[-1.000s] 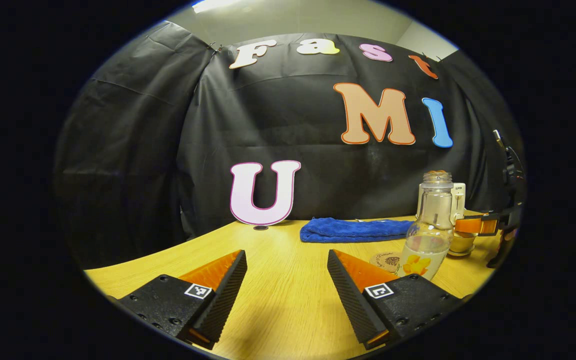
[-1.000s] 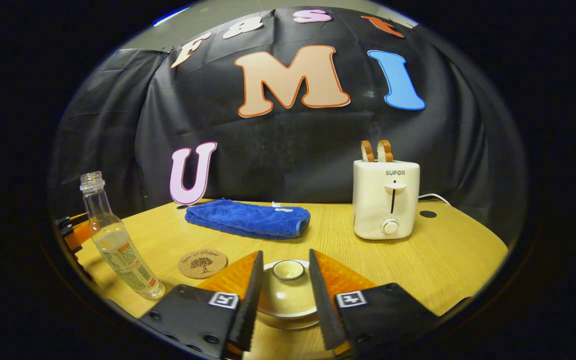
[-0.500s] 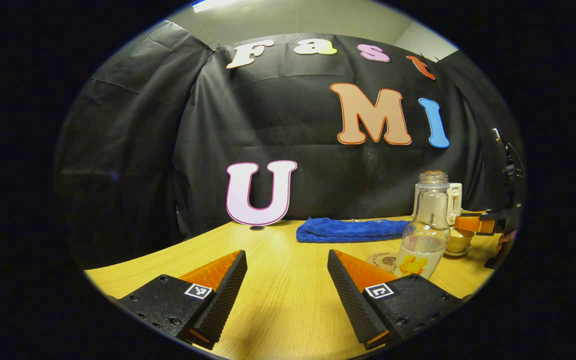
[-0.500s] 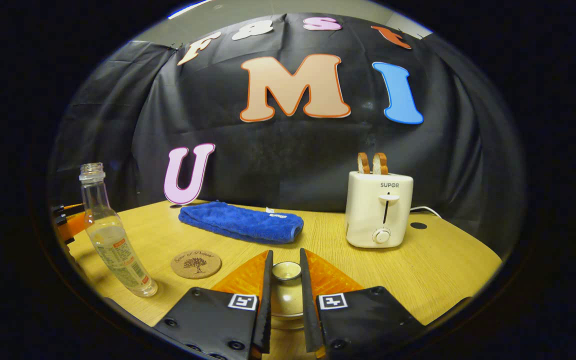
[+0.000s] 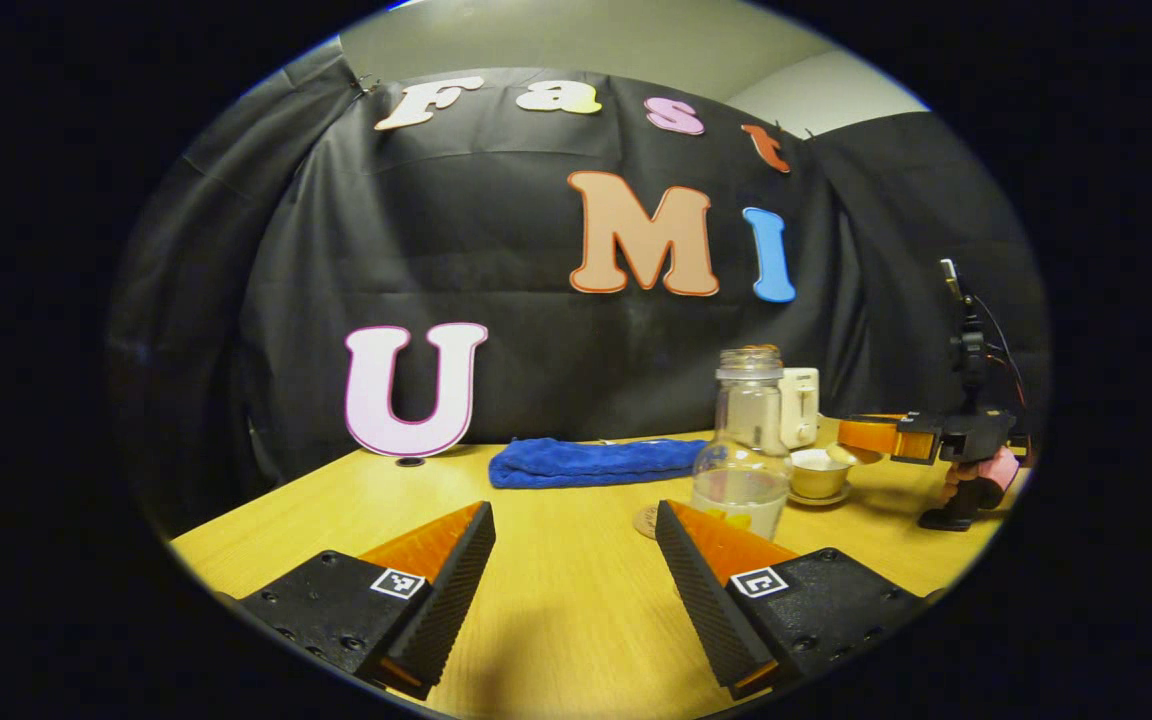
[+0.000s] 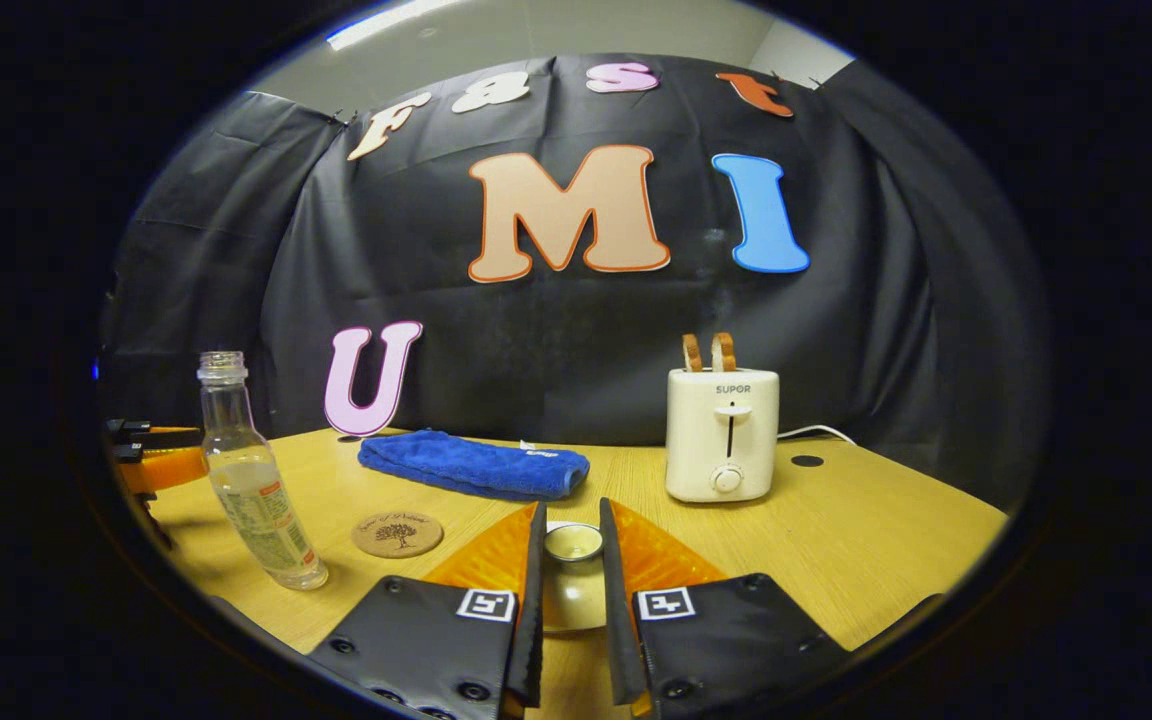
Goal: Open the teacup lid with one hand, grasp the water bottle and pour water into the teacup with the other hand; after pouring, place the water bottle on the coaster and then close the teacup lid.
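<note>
A clear water bottle [image 5: 744, 455] with no cap stands on the wooden table [image 5: 556, 520], just beyond my left gripper's right finger. My left gripper [image 5: 576, 590] is open and holds nothing. Behind the bottle the beige teacup [image 5: 818, 476] sits uncovered on its saucer. My right gripper [image 6: 571, 520] is shut on the knob of the teacup lid [image 6: 573, 590]. In the left gripper view that right gripper [image 5: 871, 434] holds the lid slightly above and to the right of the cup. A round cork coaster [image 6: 397, 533] lies beside the bottle [image 6: 258, 490].
A folded blue towel [image 6: 473, 465] lies at the back of the table. A white toaster [image 6: 721, 435] with two slices of bread stands at the back right, its cord trailing behind it. My left gripper [image 6: 151, 455] shows at the left edge beyond the bottle.
My right gripper closed on the lid's knob and raised the lid off the teacup. The left gripper swung toward the bottle, which now stands just past its right finger.
</note>
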Demonstrator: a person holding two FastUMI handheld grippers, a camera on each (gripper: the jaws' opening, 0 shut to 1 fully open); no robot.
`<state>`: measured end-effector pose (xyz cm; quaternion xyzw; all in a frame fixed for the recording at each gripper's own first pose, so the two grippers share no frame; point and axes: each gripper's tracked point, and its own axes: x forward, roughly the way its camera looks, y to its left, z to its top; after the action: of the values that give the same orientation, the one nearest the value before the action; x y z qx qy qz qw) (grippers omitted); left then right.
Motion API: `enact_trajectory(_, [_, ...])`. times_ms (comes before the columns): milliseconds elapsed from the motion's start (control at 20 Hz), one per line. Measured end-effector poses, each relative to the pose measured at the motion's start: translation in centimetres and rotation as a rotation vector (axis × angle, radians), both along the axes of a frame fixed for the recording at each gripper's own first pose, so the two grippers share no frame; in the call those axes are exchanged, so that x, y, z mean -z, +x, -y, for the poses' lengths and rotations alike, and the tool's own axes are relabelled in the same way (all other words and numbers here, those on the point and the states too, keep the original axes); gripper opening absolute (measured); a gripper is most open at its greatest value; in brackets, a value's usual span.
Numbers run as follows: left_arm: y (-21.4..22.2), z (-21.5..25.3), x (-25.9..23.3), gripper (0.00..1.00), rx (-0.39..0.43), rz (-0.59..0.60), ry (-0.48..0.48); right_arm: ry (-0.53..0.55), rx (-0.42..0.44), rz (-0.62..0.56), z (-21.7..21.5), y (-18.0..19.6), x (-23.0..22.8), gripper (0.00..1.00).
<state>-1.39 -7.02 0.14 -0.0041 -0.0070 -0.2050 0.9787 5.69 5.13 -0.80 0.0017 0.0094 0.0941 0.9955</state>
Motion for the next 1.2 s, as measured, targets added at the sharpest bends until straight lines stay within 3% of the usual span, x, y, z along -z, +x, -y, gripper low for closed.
enact_trajectory(200, [-1.1,2.3,0.0,0.94,0.129,0.004,-0.001,-0.001,0.057,0.005,2.0,-1.6,-0.2,0.30])
enact_trajectory(400, [-2.9,5.3,-0.1,0.94,0.318,0.004,-0.003,-0.003,0.109,0.010,3.5,-2.6,-0.4,0.30])
enact_trajectory(500, [-3.1,5.9,-0.1,0.94,0.364,0.002,-0.005,-0.005,0.129,0.010,4.2,-3.0,-0.4,0.30])
enact_trajectory(800, [-2.1,8.0,0.7,0.95,0.378,-0.043,0.015,-0.005,0.154,0.014,5.8,-4.4,-0.7,0.30])
enact_trajectory(1200, [0.3,9.7,2.7,0.95,0.294,-0.161,0.092,-0.007,0.179,0.014,7.1,-5.5,-0.8,0.30])
